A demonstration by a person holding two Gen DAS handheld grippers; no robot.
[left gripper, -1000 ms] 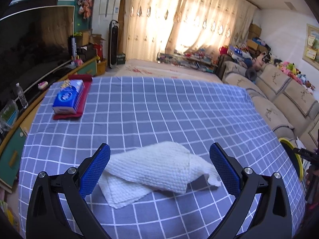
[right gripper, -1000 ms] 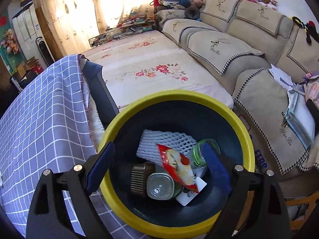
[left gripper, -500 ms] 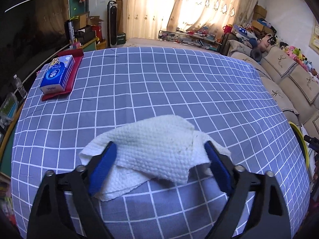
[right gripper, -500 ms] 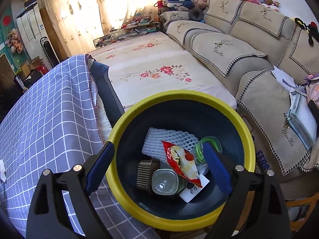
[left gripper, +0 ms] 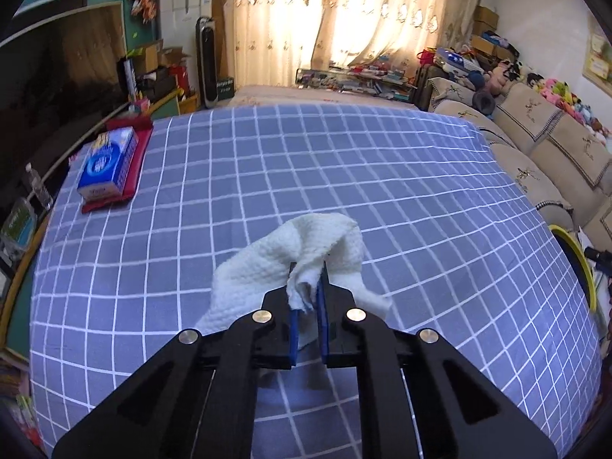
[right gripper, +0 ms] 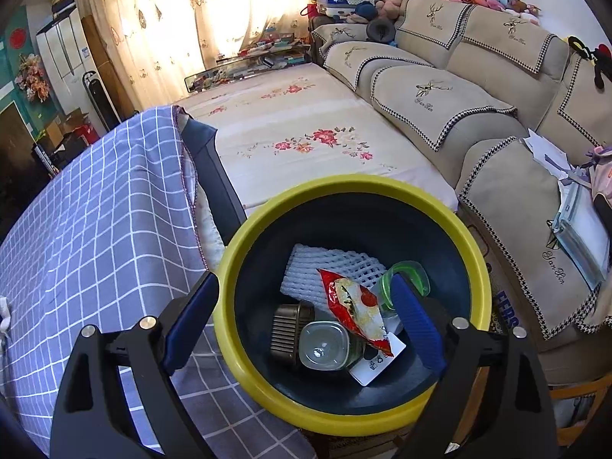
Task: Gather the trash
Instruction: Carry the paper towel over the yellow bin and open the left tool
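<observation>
My left gripper (left gripper: pixel 307 279) is shut on a crumpled white paper towel (left gripper: pixel 267 264), which bunches up between the blue pads over the blue checked tablecloth (left gripper: pixel 344 176). My right gripper (right gripper: pixel 302 306) is open and empty, hovering over a yellow-rimmed dark bin (right gripper: pixel 344 191) beside the table. The bin holds a white foam net (right gripper: pixel 306 267), a red snack wrapper (right gripper: pixel 355 302), a clear jar (right gripper: pixel 325 344), a green cup (right gripper: pixel 405 275) and a brown ribbed cup (right gripper: pixel 287 329). The bin's rim also shows at the right edge of the left wrist view (left gripper: pixel 573 256).
A blue tissue pack (left gripper: pixel 107 160) lies on a red tray (left gripper: pixel 137 153) at the table's far left. A beige sofa (right gripper: pixel 478 88) runs along the right. A floral mat (right gripper: pixel 306 130) lies between table and sofa. Shelves stand left of the table.
My left gripper closed on the paper towel and bunched it up off the cloth. My right gripper stayed open over the bin, drifting slightly.
</observation>
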